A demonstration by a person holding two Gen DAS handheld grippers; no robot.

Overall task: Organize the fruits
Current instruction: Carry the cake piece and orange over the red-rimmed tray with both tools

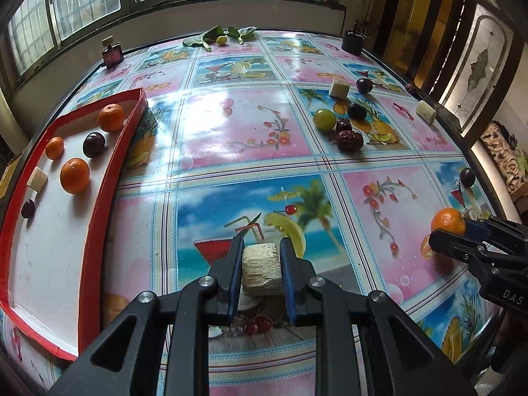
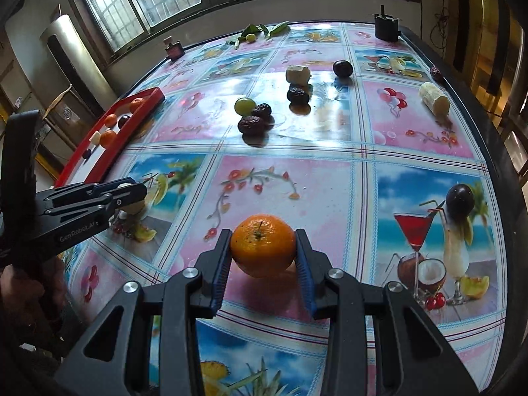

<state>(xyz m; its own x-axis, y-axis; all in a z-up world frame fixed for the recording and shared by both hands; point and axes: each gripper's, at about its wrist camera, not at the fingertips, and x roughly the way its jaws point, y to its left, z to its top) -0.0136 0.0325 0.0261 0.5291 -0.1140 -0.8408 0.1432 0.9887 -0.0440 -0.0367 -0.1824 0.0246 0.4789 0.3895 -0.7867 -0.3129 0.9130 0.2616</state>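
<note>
The orange sits clamped in the right claw, above open pink surface. The left claw grips a pale fruit chunk, tilted downward; the red tray lies left, clear room between.

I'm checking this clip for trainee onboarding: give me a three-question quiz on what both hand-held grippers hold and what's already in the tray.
1. True or false: the left hand-held gripper is closed on an orange.
2. What does the right hand-held gripper hold? A) green grape B) orange C) dark plum
3. How many oranges lie in the red tray?

Key:
1. False: it grips a pale cut chunk.
2. B: the orange.
3. Three.
</note>
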